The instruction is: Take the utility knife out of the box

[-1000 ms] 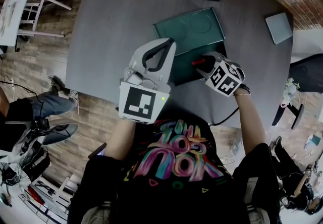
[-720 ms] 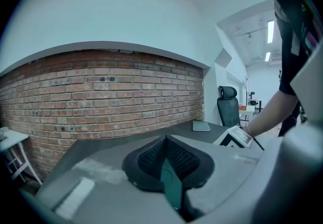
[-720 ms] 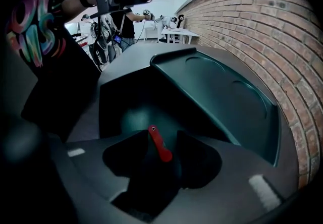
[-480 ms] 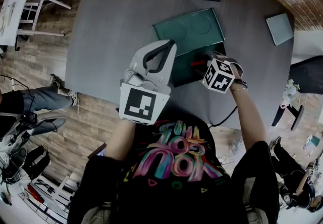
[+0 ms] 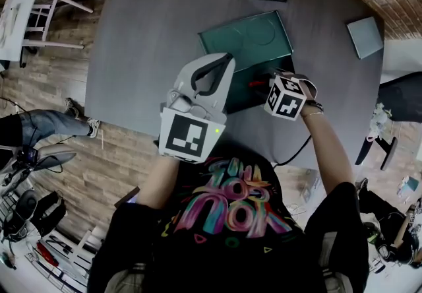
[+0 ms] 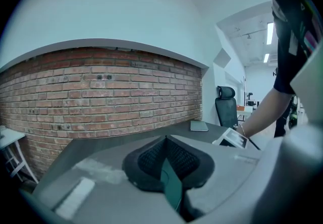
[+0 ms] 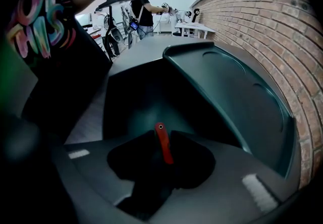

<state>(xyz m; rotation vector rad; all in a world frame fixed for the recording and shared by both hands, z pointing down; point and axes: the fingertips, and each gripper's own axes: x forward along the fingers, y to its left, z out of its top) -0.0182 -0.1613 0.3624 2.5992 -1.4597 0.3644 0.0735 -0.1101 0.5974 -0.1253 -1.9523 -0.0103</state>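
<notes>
Since a second ago the right gripper (image 5: 264, 81) has rolled its marker cube (image 5: 287, 97) and edged in over the box (image 5: 245, 97) from 4 o'clock. I log its jaws closing on the red utility knife (image 7: 162, 142), pads against the handle, whose end stands up between them. The knife is inside the box's dark base, at 6 o'clock from the raised lid (image 5: 245, 39). The left gripper (image 5: 225, 64) sits at the box's 9 o'clock edge on the grey table (image 5: 165, 14), jaws pinched together on a thin teal wall of the box.
</notes>
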